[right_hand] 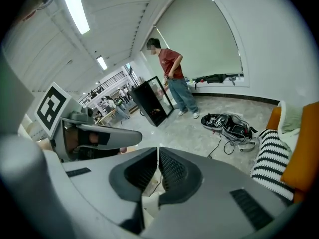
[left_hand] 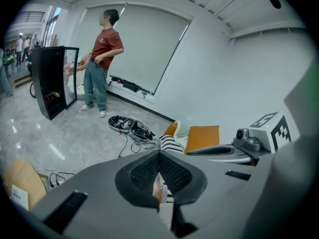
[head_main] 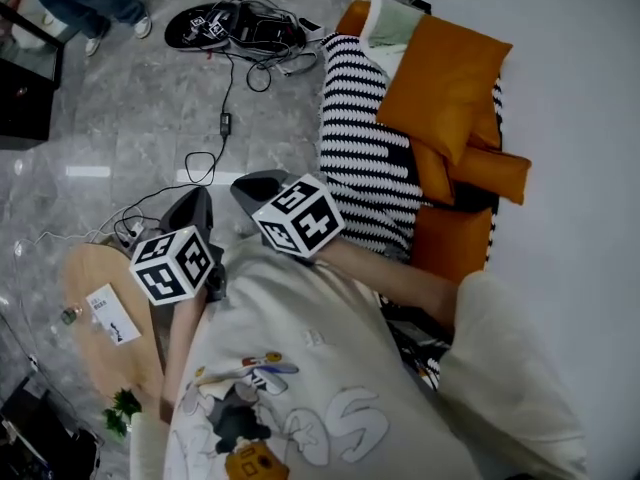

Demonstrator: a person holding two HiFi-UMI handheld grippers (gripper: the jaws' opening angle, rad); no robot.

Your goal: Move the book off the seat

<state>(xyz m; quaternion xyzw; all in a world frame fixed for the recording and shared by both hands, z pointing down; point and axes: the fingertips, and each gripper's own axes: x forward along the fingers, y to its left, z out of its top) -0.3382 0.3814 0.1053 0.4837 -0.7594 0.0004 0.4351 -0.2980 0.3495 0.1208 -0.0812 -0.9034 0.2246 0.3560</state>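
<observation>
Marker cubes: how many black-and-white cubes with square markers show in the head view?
2. One cube rides the left gripper, near the round wooden table; the other rides the right gripper, beside the black-and-white striped blanket. None appears hidden.

The person wears a cream sweatshirt with long, loose sleeves. In the head view a cartoon print in grey, orange and blue sits at six o'clock, with big pale letters toward five o'clock. The left gripper and the right gripper have smooth grey shells cut with dark slots, and black pads with a fine mesh grain. Each carries a white marker cube printed with black square patterns.
</observation>
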